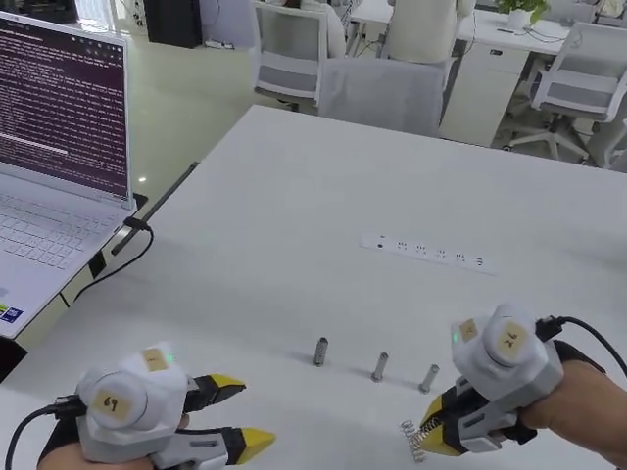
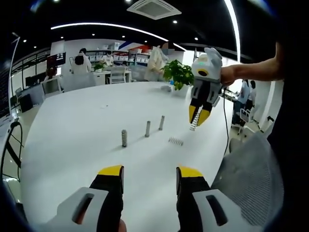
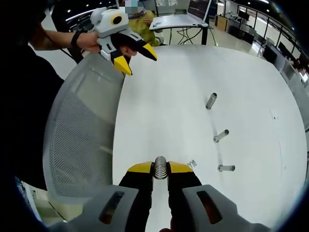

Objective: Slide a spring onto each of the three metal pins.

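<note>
The left gripper (image 1: 238,413) is at the near left edge of the white tabletop (image 1: 294,196). Its jaws have yellow tips. They are wide apart and hold nothing.

The right gripper (image 1: 434,429) is at the near right. Its jaws are closed on a small spring (image 3: 161,167), which sits between the yellow tips. A second spring (image 2: 175,141) lies flat on the tabletop, just beside those tips.

Three metal pins stand up in a row a little farther back, between the two grippers. The left pin (image 1: 320,352) already has a spring around it, so it looks thick and ribbed. The middle pin (image 1: 380,367) and the right pin (image 1: 429,378) are bare and smooth. The right pin is the one nearest to the right gripper.

Farther back, a long white power strip (image 1: 431,253) lies on the tabletop. At the far left sits an open laptop (image 1: 59,117), with a black cable (image 1: 118,259) running out of its side.
</note>
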A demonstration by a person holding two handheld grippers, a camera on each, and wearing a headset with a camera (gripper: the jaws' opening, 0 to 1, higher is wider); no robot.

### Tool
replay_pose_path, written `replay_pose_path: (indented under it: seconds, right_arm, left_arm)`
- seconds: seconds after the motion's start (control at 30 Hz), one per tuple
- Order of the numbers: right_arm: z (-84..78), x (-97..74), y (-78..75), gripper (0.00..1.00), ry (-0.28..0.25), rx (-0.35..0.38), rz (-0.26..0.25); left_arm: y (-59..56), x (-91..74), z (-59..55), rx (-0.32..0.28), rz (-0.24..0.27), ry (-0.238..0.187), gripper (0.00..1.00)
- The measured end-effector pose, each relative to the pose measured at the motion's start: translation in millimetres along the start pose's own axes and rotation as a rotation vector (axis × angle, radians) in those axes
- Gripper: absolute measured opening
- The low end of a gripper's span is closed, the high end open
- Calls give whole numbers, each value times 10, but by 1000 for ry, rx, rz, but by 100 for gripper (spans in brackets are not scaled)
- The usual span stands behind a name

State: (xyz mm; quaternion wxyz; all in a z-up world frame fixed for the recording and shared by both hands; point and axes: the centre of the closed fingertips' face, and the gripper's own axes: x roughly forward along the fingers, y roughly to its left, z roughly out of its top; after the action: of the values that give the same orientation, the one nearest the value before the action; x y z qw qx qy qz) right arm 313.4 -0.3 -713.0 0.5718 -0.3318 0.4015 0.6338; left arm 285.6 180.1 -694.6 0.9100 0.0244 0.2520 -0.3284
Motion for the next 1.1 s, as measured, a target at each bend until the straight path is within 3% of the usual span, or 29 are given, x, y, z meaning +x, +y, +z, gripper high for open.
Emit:
replay_pose_path:
  seconds: [0.47, 0.67, 1.1]
  right_arm:
    - [61, 37, -172, 8, 3, 2, 1]
    - [77, 56, -272, 8, 16, -8, 1]
    - [160, 72, -642, 8, 47, -9, -39]
  left_arm:
    - [119, -126, -110, -41, 41, 10, 46]
    - [165, -173, -105, -51, 62, 1, 47]
    - [202, -217, -135, -76, 83, -5, 48]
